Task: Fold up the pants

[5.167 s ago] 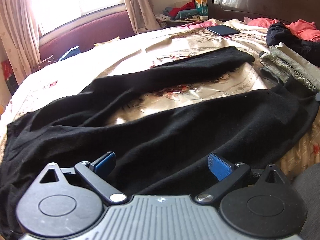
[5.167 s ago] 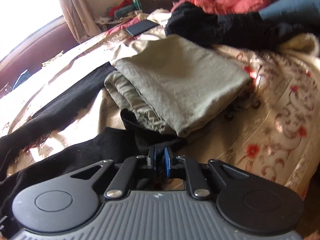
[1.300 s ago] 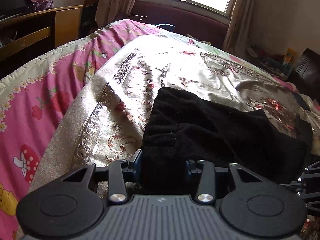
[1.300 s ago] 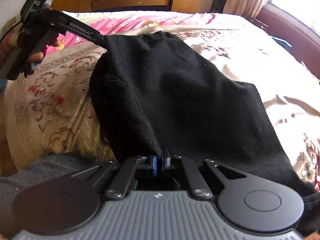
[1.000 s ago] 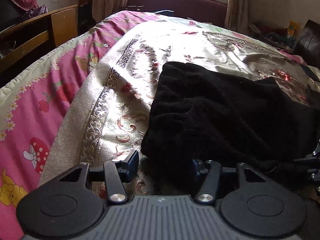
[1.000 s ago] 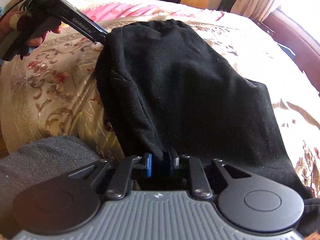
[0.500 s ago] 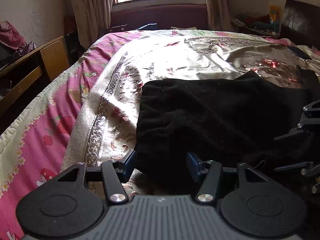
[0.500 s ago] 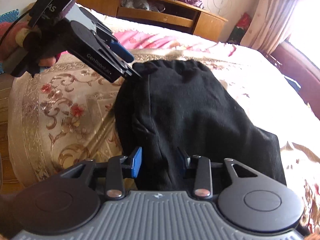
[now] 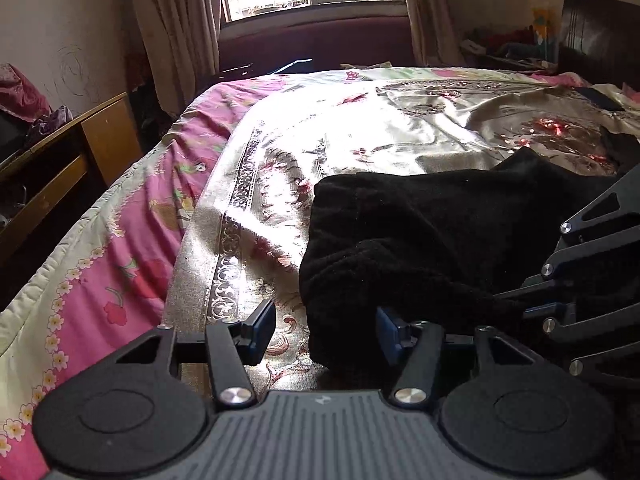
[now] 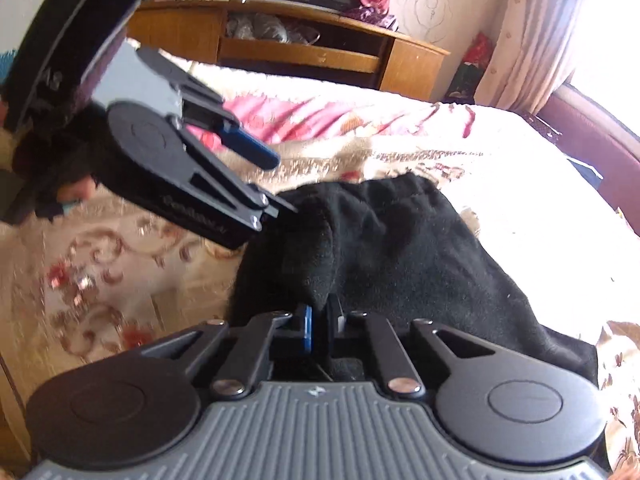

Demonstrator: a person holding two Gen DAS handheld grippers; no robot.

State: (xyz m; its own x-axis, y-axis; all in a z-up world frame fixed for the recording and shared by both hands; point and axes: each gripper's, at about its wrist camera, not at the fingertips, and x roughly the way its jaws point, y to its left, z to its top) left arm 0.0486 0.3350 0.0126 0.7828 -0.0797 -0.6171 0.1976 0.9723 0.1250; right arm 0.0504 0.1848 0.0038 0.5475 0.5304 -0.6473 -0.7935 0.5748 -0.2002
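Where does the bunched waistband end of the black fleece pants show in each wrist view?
Left wrist view: waistband end centre-right, beyond the open left gripper.
Right wrist view: waistband end centre, above the right gripper pinching the cloth.
Shared landmark: wooden cabinet.

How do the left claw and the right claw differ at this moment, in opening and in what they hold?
The left claw stands wide open, while the right claw is nearly closed. The left claw grips nothing, with an edge of the black pants lying loosely between its fingers; the right claw pinches a fold of the pants. Both have blue pads and sit at the same end of the pants on the gold bedspread.
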